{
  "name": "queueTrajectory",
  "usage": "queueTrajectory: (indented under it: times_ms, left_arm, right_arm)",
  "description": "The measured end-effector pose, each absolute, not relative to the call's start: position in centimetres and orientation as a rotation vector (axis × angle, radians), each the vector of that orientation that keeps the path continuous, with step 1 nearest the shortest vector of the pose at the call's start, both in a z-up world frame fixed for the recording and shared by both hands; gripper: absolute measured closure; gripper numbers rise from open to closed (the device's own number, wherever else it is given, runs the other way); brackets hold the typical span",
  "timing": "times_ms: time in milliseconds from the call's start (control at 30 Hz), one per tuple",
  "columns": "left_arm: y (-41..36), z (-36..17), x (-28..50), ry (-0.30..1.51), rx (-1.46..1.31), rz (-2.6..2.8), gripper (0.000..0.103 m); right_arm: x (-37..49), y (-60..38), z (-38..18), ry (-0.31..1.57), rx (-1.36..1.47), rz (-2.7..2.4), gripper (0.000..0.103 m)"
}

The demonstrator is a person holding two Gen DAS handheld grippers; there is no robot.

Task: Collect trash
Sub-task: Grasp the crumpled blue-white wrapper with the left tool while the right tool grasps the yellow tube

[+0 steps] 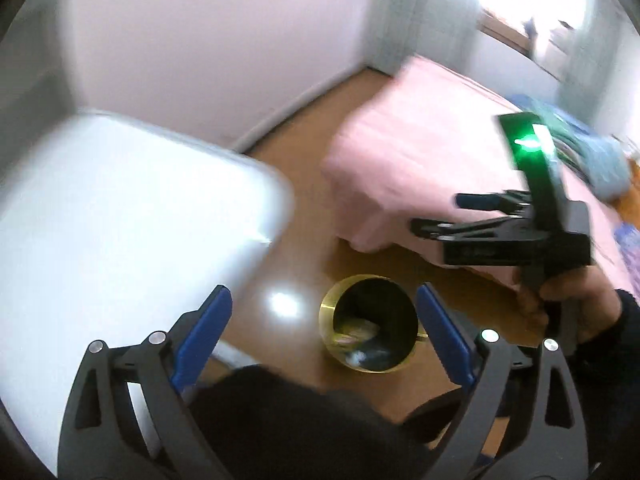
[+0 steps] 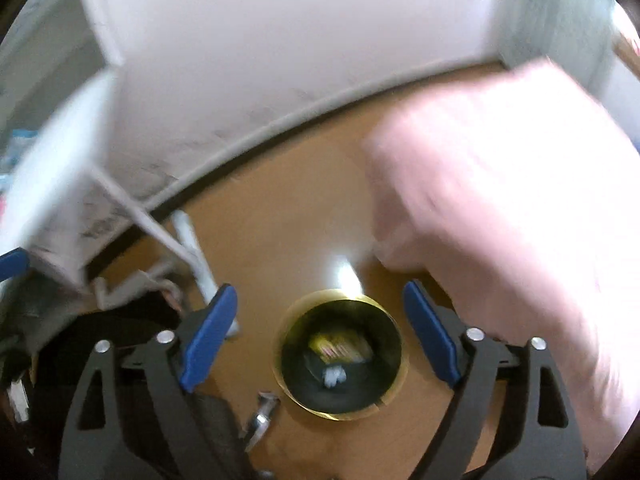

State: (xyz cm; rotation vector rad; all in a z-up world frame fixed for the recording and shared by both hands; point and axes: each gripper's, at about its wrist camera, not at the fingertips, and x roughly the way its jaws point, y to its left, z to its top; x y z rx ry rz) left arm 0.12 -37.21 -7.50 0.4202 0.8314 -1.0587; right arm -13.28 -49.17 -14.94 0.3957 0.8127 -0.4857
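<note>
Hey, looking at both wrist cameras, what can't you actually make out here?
- Trash inside the gold bin: right wrist view; blurred and shadowed, only yellowish and white bits show.
- Bin's right rim: left wrist view; hidden behind a blue finger.
- Items on the pink bed at the right edge: left wrist view; smeared by motion blur.
- White table: right wrist view; blurred, cut off at the left edge.

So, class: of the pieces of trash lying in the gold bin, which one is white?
The small crumpled white scrap at the bottom of the gold bin, nearest the camera. The other piece beside it is a yellowish printed wrapper.
</note>
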Motion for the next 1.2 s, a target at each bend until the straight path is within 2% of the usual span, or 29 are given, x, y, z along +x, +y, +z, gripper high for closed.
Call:
queueTrajectory:
  times_ms: [233,433,600,767,900,967,1033,1100,1200]
  left_arm:
    - [-19.6,-2.8,6.9,0.753,0.31,-0.653,0.012]
    - [-4.1,-4.0,9.4,0.812,0.164,-0.324,0.012]
    - [3.5,-5.6,9.8,0.872,0.03,-0.22,0.012]
    - [4.6,-5.7,11.7,0.886,-0.005,-0.233,0.012]
    - [2.9,-5.5,13.8,0.891,0.02,-0.266,0.012]
    - [1.6,-5.1,14.9,0.883,0.032,-0.297,0.012]
    - [0.2,-4.8,16.3,0.881,0.044,-0.307,0.012]
    - [-0.6,-4.7,17.5,0.894,0.023,-0.333,0.012]
    - [-1.7,-4.8,19.2,0.93,-0.023,-0.357,0.012]
  right_arm:
    - [-1.1,-35.0,-8.5,0.763,0.238,-0.022,0.016]
    - [9.3,-23.1,-6.0,0.79,0.135,0.282,0.016]
    - [15.5,-19.4,-5.5,0.828,0.174,0.356,0.019]
    - [19.0,-19.2,-6.2,0.881,0.255,0.385,0.039]
    - [20.6,-18.4,-6.2,0.892,0.259,0.396,0.047]
    - [20.6,-17.9,-6.4,0.896,0.254,0.404,0.056]
    - [20.6,-17.6,-6.5,0.9,0.243,0.402,0.06]
    - [20.6,-17.6,-6.7,0.904,0.239,0.407,0.077]
    - [20.1,-18.2,-6.3,0.873,0.272,0.431,0.082]
